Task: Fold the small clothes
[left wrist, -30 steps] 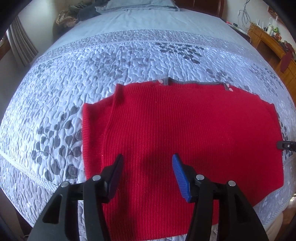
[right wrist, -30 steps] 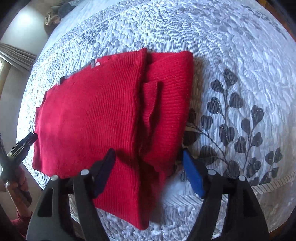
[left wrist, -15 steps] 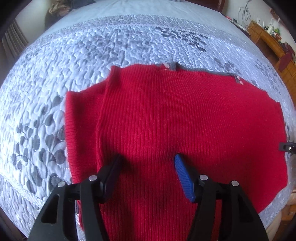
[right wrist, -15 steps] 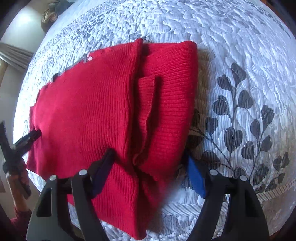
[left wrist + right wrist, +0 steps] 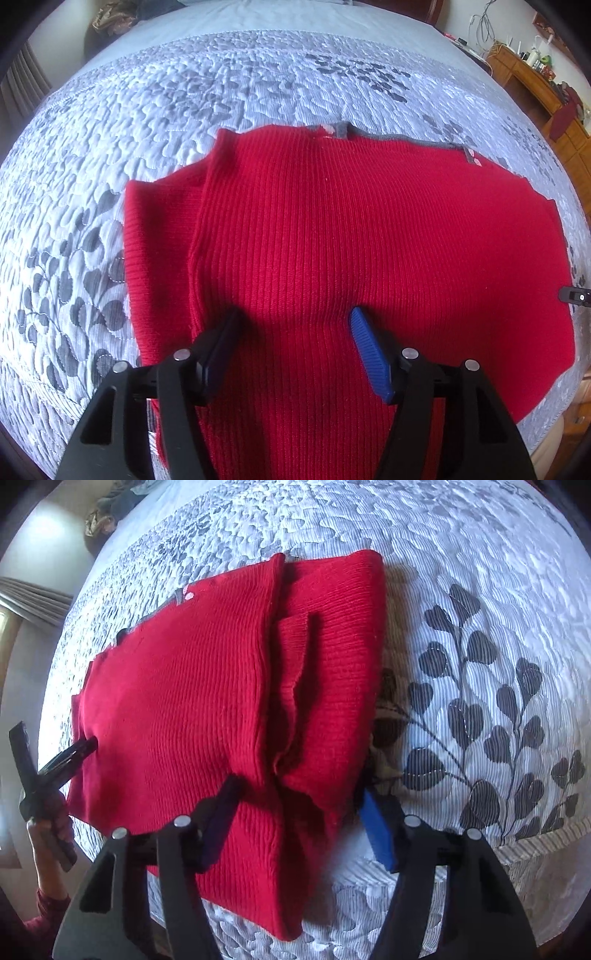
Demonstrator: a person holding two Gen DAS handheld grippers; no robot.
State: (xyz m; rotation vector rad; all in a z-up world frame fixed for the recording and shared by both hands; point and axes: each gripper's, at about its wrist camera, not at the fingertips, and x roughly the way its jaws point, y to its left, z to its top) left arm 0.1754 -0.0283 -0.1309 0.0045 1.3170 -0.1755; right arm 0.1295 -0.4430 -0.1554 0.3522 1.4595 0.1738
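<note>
Left wrist view: a red ribbed sweater [image 5: 332, 258] is laid flat on the grey leaf-quilted bedspread [image 5: 184, 92], with its grey neckline trim [image 5: 388, 136] at the far edge. A folded-in flap [image 5: 159, 240] is seen along the left side. The left gripper [image 5: 293, 325] is held over the near part of the sweater, fingers spread wide, nothing clamped between them. The tip of the right gripper [image 5: 574, 295] is visible at the sweater's right edge. A wooden dresser [image 5: 535, 81] is seen far right.

Right wrist view: the sweater [image 5: 184, 701] is seen lying on the bedspread [image 5: 480, 590], near its front edge. A folded-over sleeve layer [image 5: 332, 646] is stacked on the right side. The right gripper [image 5: 299, 794] is spread wide astride that near right portion; cloth is bracketed by the fingers but not pinched. The left gripper [image 5: 79, 751] is seen at the sweater's left edge, held by a hand [image 5: 51, 823]; whether cloth is touched there cannot be told.
</note>
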